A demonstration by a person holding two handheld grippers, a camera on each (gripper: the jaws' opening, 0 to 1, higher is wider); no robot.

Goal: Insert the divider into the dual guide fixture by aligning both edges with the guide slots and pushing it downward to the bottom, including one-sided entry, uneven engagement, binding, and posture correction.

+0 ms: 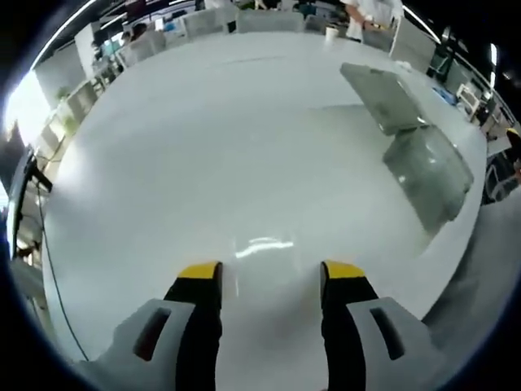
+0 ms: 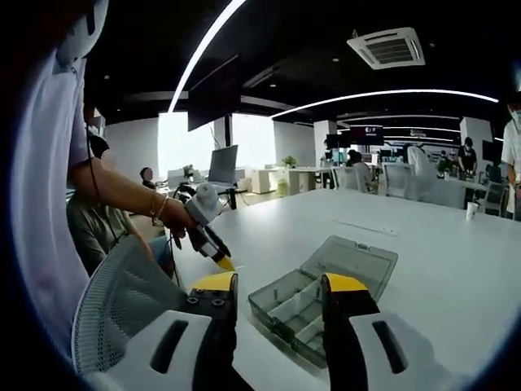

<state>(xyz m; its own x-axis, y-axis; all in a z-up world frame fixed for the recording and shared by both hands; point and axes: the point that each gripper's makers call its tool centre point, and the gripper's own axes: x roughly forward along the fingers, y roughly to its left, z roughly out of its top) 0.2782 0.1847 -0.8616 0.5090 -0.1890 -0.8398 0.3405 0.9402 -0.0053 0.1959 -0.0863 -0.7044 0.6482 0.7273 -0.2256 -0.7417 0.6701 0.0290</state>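
The left claw (image 1: 271, 281) is seen nearest in the left gripper view, its yellow-tipped jaws spread wide with nothing between them, over bare white counter (image 1: 203, 163). The right claw (image 2: 278, 287) is likewise seen wide and empty in the right gripper view, poised just before the box (image 2: 313, 305).

The box, a clear grey compartment case with its lid (image 2: 354, 259) thrown back, is found lying on the counter near its edge. In the left gripper view the same box (image 1: 427, 167) is seen well apart, to the upper right. Thin partitions are noted standing inside the box; whether any one of them is the divider to be inserted cannot be told. No loose divider can be made out on the counter.

The left claw is also seen in the right gripper view, held in a hand (image 2: 177, 224) beside a mesh chair (image 2: 122, 301).

Handling is judged as follows. The divider is expected to be a thin, light, stiff plastic plate, smooth and somewhat slippery, liable to flex or crack if forced. It is best taken along its top edge near the middle, both side edges being left free for the slots. Uneven pressure is judged likely to cause binding.
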